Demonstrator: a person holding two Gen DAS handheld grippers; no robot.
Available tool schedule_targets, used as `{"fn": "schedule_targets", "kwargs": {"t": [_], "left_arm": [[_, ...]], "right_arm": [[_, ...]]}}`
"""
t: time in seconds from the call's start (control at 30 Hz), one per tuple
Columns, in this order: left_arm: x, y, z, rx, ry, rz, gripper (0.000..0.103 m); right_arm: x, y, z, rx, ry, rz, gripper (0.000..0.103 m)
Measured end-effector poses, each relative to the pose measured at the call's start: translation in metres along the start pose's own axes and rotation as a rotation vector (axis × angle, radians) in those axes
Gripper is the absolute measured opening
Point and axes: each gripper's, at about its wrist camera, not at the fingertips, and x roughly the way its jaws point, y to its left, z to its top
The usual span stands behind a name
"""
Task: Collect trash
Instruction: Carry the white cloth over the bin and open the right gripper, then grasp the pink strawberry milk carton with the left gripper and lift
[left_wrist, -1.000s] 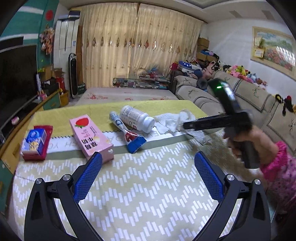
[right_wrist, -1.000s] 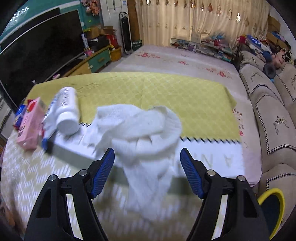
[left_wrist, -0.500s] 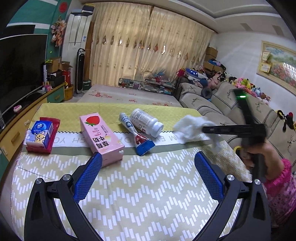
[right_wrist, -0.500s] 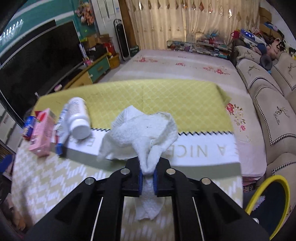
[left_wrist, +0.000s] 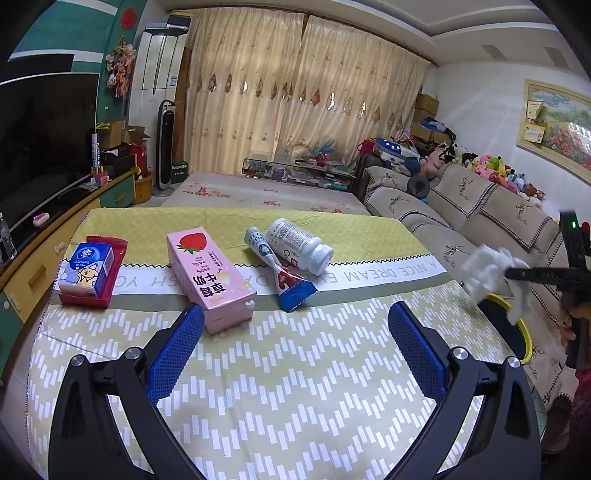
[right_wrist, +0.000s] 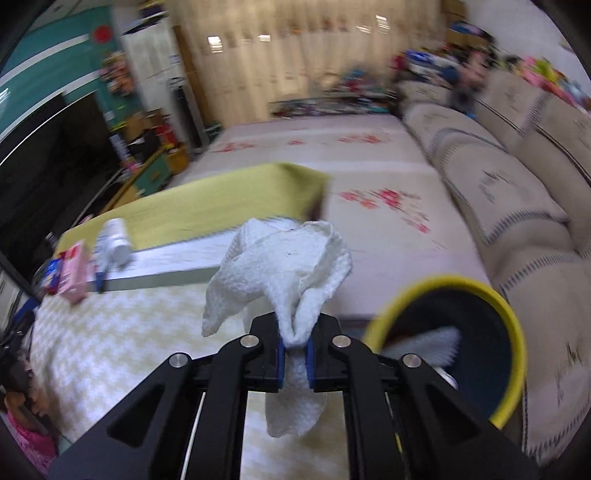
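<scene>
My right gripper (right_wrist: 294, 352) is shut on a crumpled white paper towel (right_wrist: 284, 266) and holds it in the air off the table's right edge, just left of a yellow-rimmed dark bin (right_wrist: 476, 343) with white paper inside. In the left wrist view the towel (left_wrist: 487, 275) hangs from the right gripper (left_wrist: 511, 274) above the bin (left_wrist: 513, 332). My left gripper (left_wrist: 293, 350) is open and empty above the table. On the table lie a pink strawberry milk carton (left_wrist: 208, 275), a squeezed tube (left_wrist: 280, 271) and a white bottle (left_wrist: 299, 245).
A blue tissue pack on a red wrapper (left_wrist: 90, 271) lies at the table's left. The table has a yellow-green patterned cloth (left_wrist: 295, 387). A beige sofa (left_wrist: 465, 218) runs along the right. A TV cabinet (left_wrist: 44, 229) stands at the left.
The right gripper closed on the paper towel, lifted it off the table and carried it right to beside the bin. The left gripper stayed open.
</scene>
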Motion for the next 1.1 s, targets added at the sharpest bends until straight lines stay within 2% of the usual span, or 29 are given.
{"fn": "schedule_targets", "kwargs": {"t": [0.2, 0.37, 0.43, 0.47, 0.5, 0.53, 0.83, 1.0, 1.1], "left_arm": [[0.002, 0.0, -0.001, 0.003, 0.005, 0.006, 0.098], [0.005, 0.0, -0.002, 0.008, 0.01, 0.011, 0.098], [0.005, 0.0, -0.002, 0.006, 0.009, 0.013, 0.098], [0.005, 0.001, -0.002, 0.005, 0.01, 0.012, 0.098], [0.005, 0.001, -0.002, 0.004, 0.01, 0.012, 0.098], [0.005, 0.001, -0.002, 0.004, 0.009, 0.011, 0.098], [0.006, 0.004, -0.002, -0.002, 0.013, 0.022, 0.098], [0.011, 0.017, 0.0, -0.058, 0.034, 0.088, 0.098], [0.016, 0.021, 0.004, -0.084, 0.068, 0.098, 0.098]], "right_arm": [[0.006, -0.074, -0.019, 0.137, 0.034, -0.141, 0.009], [0.027, -0.114, -0.031, 0.231, 0.086, -0.188, 0.011], [0.036, -0.12, -0.035, 0.251, 0.116, -0.195, 0.027], [0.04, -0.123, -0.037, 0.258, 0.129, -0.198, 0.047], [0.042, -0.123, -0.038, 0.26, 0.134, -0.205, 0.061], [0.042, -0.123, -0.039, 0.254, 0.131, -0.217, 0.063], [0.019, -0.104, -0.04, 0.231, 0.058, -0.201, 0.067], [0.015, -0.089, -0.042, 0.204, 0.032, -0.153, 0.067], [0.015, -0.078, -0.04, 0.18, 0.029, -0.123, 0.067]]}}
